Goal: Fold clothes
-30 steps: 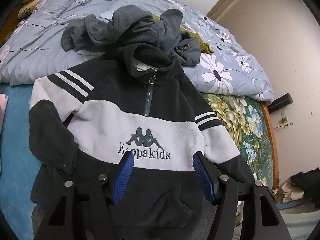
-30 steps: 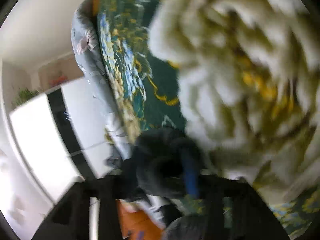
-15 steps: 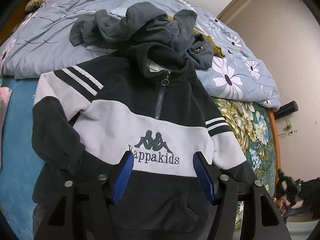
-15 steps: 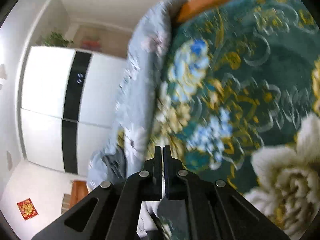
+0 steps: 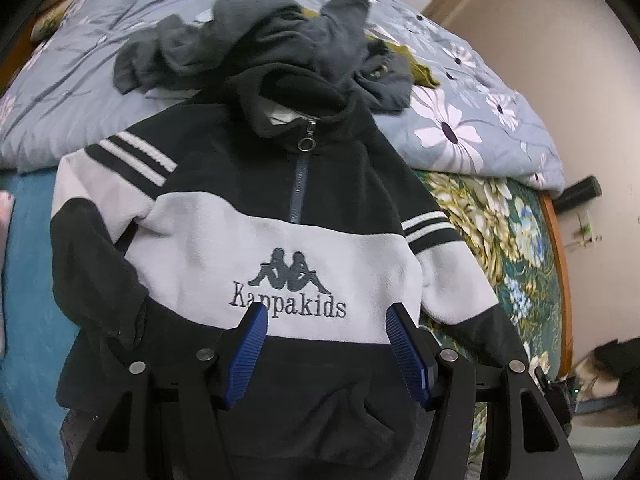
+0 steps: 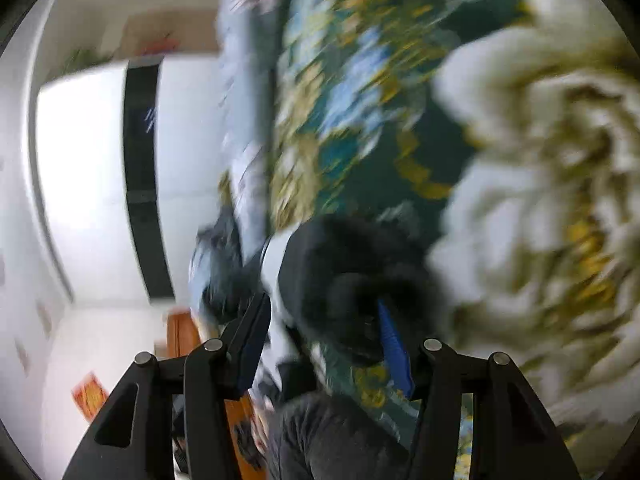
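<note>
A black and grey "Kappakids" fleece pullover lies face up on the bed, collar away from me, both sleeves down along its sides. My left gripper hovers open over its lower front, above the pocket, holding nothing. In the blurred right wrist view my right gripper is open, with the black sleeve cuff between its blue pads. I cannot tell if the pads touch the cuff.
A heap of dark grey clothes lies behind the pullover's collar on a grey flowered quilt. A green floral bedspread runs along the right, with the wooden bed edge and floor beyond. A white wardrobe stands behind.
My right gripper was shut and empty half a second ago; now it is open around the sleeve cuff. My left gripper has drifted slightly and stays open.
</note>
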A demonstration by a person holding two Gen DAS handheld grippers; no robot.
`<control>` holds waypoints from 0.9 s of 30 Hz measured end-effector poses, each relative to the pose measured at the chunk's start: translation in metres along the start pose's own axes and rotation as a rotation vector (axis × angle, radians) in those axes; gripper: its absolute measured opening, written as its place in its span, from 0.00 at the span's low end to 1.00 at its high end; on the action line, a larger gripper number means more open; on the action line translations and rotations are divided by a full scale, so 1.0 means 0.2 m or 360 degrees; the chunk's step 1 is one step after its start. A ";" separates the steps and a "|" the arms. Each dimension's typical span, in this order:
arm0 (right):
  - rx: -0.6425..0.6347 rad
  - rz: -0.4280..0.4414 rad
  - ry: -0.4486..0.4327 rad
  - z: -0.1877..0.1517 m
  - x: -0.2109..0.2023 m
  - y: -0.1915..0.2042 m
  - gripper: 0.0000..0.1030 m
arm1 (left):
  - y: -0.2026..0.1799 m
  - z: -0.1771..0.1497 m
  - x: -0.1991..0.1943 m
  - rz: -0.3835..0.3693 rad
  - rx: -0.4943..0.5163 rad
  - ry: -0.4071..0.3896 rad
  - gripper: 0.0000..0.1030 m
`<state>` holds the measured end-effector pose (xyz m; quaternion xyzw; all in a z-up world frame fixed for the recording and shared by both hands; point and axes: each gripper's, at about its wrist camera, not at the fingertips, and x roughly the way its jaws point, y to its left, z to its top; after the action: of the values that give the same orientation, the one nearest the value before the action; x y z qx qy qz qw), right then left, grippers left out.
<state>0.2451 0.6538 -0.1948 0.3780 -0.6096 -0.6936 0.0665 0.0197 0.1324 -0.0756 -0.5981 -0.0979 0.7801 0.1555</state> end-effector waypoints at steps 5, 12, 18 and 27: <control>-0.0189 -0.0215 0.0222 -0.19 0.16 -0.03 0.54 | -0.04 0.01 0.00 0.0019 0.0032 -0.0002 0.64; 0.0082 0.0017 0.0012 -0.18 0.12 -0.15 0.57 | -0.06 0.01 0.00 0.0037 0.0042 -0.0006 0.64; 0.0386 0.0203 -0.0260 -0.16 0.03 -0.25 0.57 | -0.06 0.00 0.00 0.0040 0.0049 -0.0005 0.64; 0.0564 0.0431 -0.0477 -0.02 0.05 -0.23 0.59 | -0.07 0.00 0.02 0.0042 0.0066 0.0011 0.64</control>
<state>0.2563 0.6568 -0.2400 0.1918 -0.7695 -0.6092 0.0003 0.0204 0.1466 -0.0752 -0.5987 -0.0734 0.7819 0.1579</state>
